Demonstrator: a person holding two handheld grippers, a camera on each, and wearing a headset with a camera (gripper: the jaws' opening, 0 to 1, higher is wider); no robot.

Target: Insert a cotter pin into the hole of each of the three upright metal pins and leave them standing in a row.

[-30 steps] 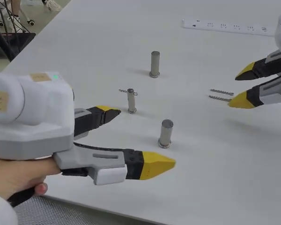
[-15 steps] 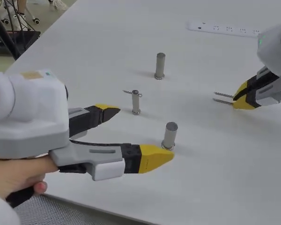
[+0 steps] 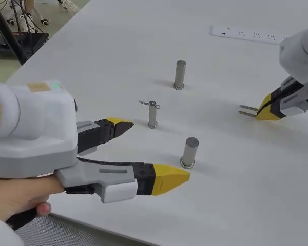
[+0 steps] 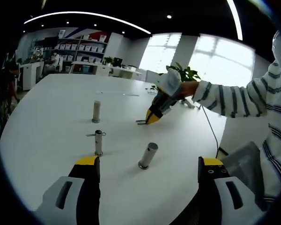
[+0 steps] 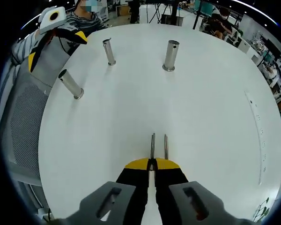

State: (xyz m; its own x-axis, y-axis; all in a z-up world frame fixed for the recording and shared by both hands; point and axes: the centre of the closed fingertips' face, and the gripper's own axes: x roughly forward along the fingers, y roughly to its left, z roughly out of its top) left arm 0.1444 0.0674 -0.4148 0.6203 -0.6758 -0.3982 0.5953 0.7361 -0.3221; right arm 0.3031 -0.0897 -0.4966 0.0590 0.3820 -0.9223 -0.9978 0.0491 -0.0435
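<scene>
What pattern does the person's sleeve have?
The sleeve is striped, dark on white; left gripper view.

L gripper [image 3: 143,151] lower left of frame, held by a hand [image 3: 15,197]. Jaws wide apart, yellow tips pointing right over white table [image 3: 92,51]. Three metal pins upright mid-frame. Far pin [image 3: 180,75] is bare. Mid pin [image 3: 153,114] has a cotter pin [image 3: 145,103] through its top, sticking out left. Near pin [image 3: 189,152] is bare, just right of L gripper's lower tip, not touching. R gripper [image 3: 269,113] at right edge, jaws together on loose cotter pins [image 3: 248,109], tips low at table. Power strip [image 3: 249,35] upper right.
</scene>
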